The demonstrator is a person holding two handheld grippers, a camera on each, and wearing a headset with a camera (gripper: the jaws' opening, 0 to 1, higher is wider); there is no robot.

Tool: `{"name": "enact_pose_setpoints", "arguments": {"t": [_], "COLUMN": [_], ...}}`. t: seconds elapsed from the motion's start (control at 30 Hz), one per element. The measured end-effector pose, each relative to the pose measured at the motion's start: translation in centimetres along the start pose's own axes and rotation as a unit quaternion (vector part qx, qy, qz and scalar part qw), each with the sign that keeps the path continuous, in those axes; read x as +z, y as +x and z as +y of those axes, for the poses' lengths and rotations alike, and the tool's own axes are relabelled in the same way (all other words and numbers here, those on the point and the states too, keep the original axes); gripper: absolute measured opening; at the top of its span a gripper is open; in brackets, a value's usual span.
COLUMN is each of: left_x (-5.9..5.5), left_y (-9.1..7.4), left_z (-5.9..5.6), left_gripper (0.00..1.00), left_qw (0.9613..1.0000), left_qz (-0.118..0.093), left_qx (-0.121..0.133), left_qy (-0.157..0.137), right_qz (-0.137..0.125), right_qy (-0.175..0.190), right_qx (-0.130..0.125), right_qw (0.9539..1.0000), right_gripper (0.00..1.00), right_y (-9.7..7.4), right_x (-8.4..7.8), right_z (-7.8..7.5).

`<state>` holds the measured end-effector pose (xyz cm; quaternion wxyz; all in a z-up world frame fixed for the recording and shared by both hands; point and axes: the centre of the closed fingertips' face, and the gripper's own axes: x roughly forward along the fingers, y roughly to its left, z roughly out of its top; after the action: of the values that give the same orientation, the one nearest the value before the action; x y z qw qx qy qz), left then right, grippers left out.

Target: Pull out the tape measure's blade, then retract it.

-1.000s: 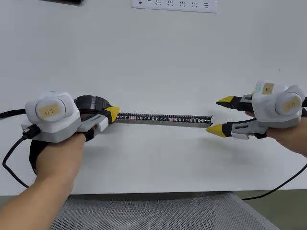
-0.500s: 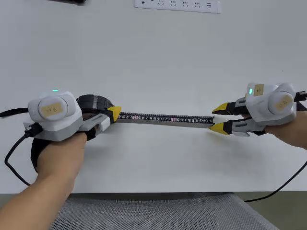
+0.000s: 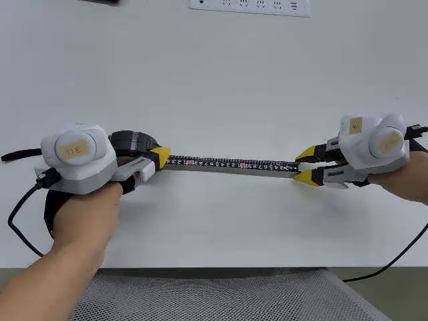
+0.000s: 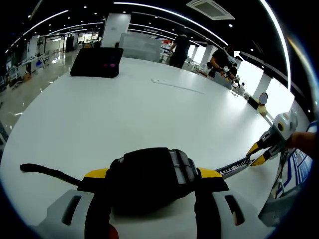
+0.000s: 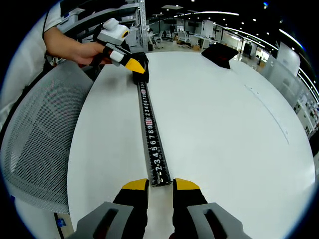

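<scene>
On the table (image 3: 214,87), left tongs (image 3: 158,158) clamp black case (image 3: 130,142); numbered blade (image 3: 227,163) out; right tongs' (image 3: 305,165) grip unclear.

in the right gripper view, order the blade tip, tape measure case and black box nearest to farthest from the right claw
1. blade tip: at the right claw, by its yellow tips.
2. tape measure case: at the blade's far end, upper left.
3. black box: far across the table, upper right.
</scene>
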<state>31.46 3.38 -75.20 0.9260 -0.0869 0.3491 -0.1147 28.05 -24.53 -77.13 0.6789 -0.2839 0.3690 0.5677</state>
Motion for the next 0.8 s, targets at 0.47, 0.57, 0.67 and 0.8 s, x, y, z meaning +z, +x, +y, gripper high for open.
{"name": "enact_pose_setpoints", "arguments": {"t": [0.47, 0.57, 0.67, 0.8], "left_x": [0.00, 0.02, -0.01, 0.00], "left_y": [-0.03, -0.10, -0.20, -0.40], "left_z": [0.05, 0.04, 0.04, 0.03], "left_gripper": [0.64, 0.64, 0.64, 0.63], "left_qw": [1.0000, 1.0000, 0.9999, 0.9999], "left_qz": [0.003, 0.004, 0.004, 0.004], "left_qx": [0.004, 0.006, 0.006, 0.007], "left_qy": [0.002, 0.005, 0.008, 0.009], "right_qz": [0.002, 0.003, 0.003, 0.001], "right_qy": [-0.007, -0.007, -0.007, -0.003], "right_qx": [-0.002, -0.003, -0.004, -0.005], "right_qw": [1.0000, 1.0000, 1.0000, 1.0000], "right_gripper": [0.12, 0.12, 0.12, 0.12], "right_y": [0.38, 0.39, 0.37, 0.36], "right_x": [-0.08, -0.08, -0.06, -0.05], "right_z": [-0.16, -0.20, -0.22, -0.25]}}
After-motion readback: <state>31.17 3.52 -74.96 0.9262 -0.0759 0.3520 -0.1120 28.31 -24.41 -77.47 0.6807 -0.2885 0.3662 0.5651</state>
